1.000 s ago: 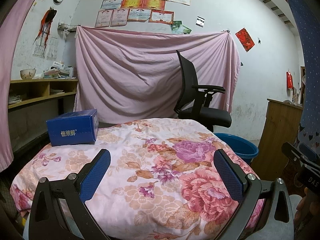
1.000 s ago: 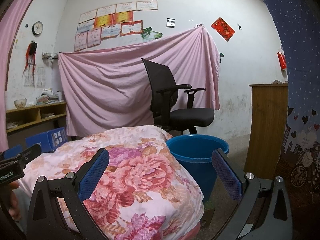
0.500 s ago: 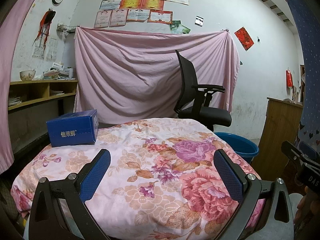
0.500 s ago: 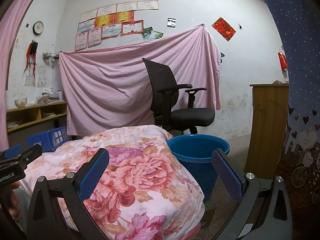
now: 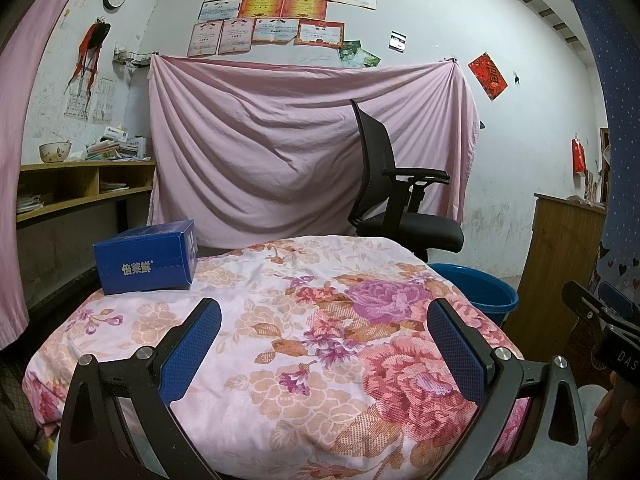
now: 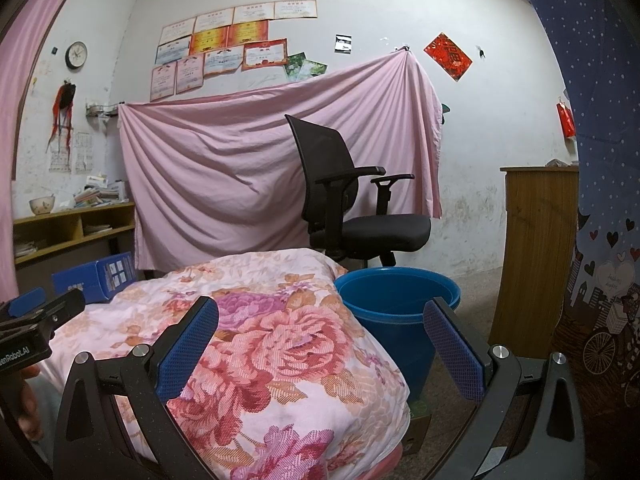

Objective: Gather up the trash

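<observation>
Ahead of the left gripper (image 5: 324,344), whose blue-padded fingers are spread wide with nothing between them, a floral quilt (image 5: 304,332) covers a raised surface. Beyond its left finger, a blue box (image 5: 146,258) sits on the quilt's far left corner, well apart from both pads. Off past its right finger, a blue bucket (image 5: 484,286) stands on the floor just beside the quilt's edge. The right gripper (image 6: 322,344) is likewise spread and holds nothing; the bucket (image 6: 396,308) lies ahead between its fingers, nearer the right one. Behind the bucket stands a black office chair (image 6: 344,204) before a hanging pink sheet (image 6: 224,168).
</observation>
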Motion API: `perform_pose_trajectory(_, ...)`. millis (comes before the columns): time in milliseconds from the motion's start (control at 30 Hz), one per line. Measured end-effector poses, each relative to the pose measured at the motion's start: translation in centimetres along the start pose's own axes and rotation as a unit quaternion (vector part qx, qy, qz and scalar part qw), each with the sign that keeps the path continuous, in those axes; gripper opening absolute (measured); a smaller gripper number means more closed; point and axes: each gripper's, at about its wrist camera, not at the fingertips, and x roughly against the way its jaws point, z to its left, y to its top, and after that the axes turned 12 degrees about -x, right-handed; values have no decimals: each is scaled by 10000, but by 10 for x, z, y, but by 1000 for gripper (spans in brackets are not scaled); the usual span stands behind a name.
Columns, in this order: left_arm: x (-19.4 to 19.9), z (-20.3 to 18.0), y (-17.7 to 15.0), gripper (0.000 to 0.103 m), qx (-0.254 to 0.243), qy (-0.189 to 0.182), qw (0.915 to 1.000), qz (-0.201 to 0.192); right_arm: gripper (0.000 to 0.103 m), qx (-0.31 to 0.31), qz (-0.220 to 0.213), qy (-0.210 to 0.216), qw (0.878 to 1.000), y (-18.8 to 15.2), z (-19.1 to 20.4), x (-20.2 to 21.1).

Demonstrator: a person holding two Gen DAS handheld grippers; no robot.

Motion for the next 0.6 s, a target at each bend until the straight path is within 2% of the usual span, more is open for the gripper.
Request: perform_pose_trajectory(600,-1,5,-1,101,-27,-13,10000,-7,103,2,5,-1,10000,0,1,1)
